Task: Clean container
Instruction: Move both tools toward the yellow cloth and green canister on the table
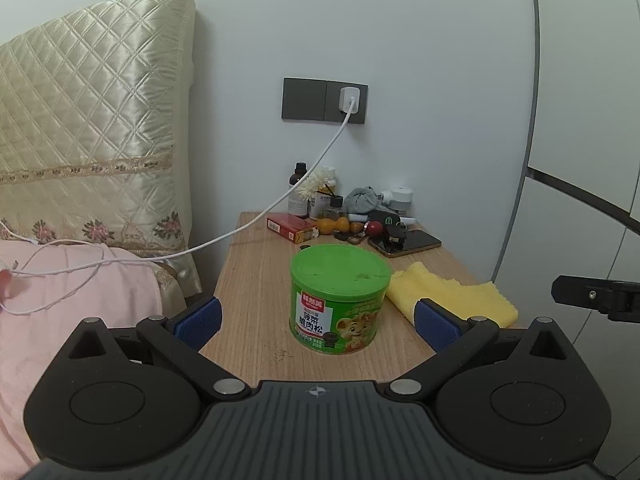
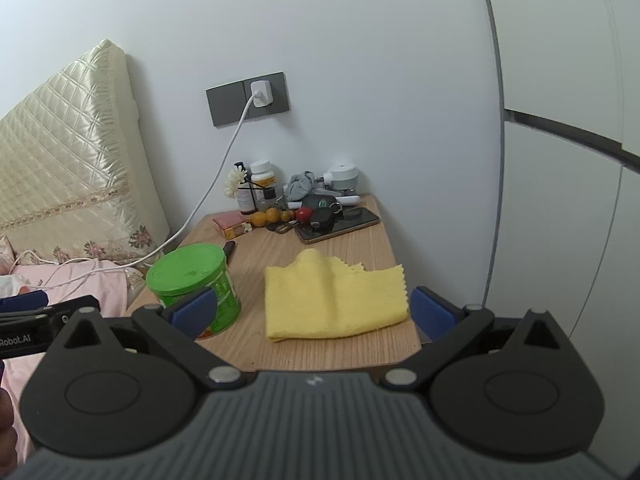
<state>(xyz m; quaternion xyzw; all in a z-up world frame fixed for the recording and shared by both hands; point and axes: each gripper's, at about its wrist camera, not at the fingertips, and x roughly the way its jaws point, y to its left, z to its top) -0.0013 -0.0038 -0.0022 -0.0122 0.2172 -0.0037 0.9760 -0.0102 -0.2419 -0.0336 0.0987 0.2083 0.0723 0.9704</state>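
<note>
A green can with a green lid [image 1: 340,300] stands on the wooden bedside table [image 1: 256,288]; specks of dirt show on its lid. It also shows in the right wrist view [image 2: 196,280]. A folded yellow cloth [image 2: 334,300] lies on the table right of the can, also in the left wrist view [image 1: 452,294]. My left gripper [image 1: 318,322] is open, its blue pads either side of the can, short of it. My right gripper [image 2: 312,312] is open and empty, hovering before the cloth.
Bottles [image 1: 298,196], a red box [image 1: 292,228], keys and a phone [image 1: 404,242] crowd the table's back edge. A white charging cable [image 1: 280,200] hangs from the wall socket across to the bed. A quilted pillow [image 1: 88,120] and pink bedding lie left. A white wardrobe stands right.
</note>
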